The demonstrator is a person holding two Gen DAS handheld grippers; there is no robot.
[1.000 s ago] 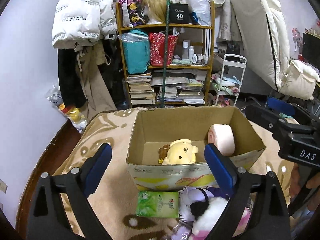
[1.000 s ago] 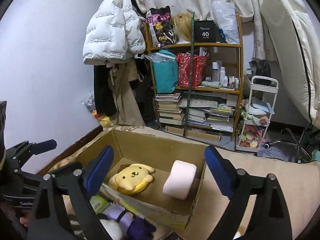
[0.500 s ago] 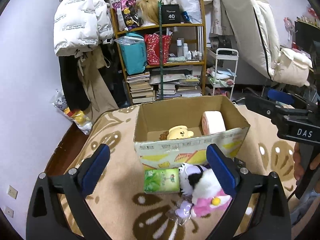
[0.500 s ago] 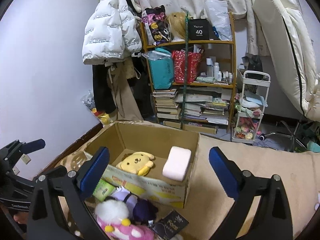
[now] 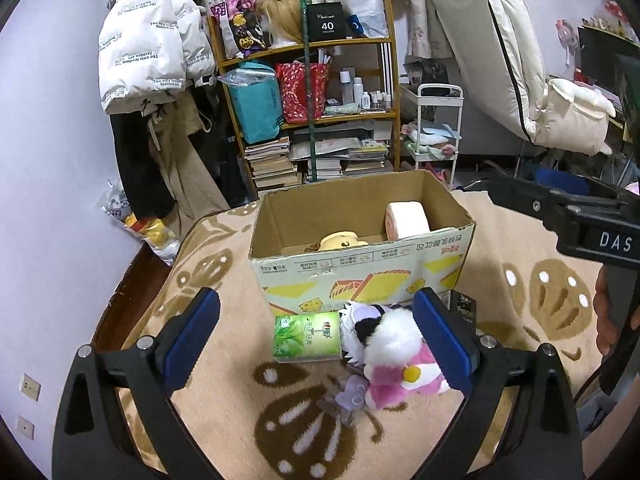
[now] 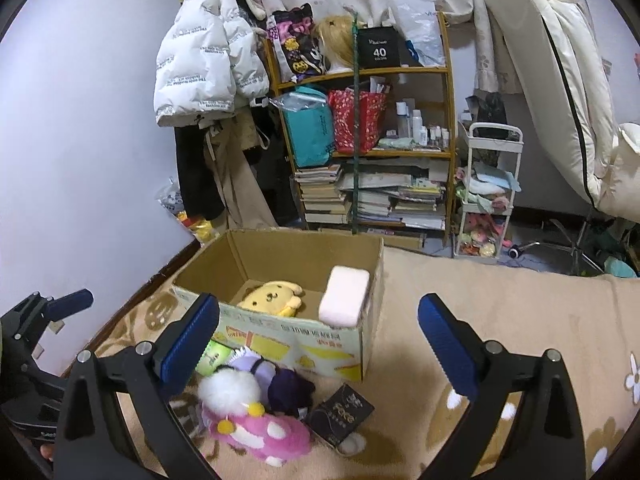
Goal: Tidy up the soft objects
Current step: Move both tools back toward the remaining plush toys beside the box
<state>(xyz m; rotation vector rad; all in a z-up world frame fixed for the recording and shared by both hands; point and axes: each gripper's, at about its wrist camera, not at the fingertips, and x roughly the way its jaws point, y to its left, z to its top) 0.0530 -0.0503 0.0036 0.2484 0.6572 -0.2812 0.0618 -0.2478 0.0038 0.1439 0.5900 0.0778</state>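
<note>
I've got the box (image 5: 360, 268) sitting on the blanket (image 5: 224, 412), two toys (image 6: 272, 298) inside, tissue pack (image 5: 306, 336) and plush (image 5: 394, 360) just near of it.

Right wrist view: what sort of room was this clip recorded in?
Most likely a lived-in bedroom or small home room. A wooden shelf is crammed with books, bags and bottles, a white puffer jacket hangs on the wall, and a cardboard box with plush toys sits on a patterned beige blanket.
</note>
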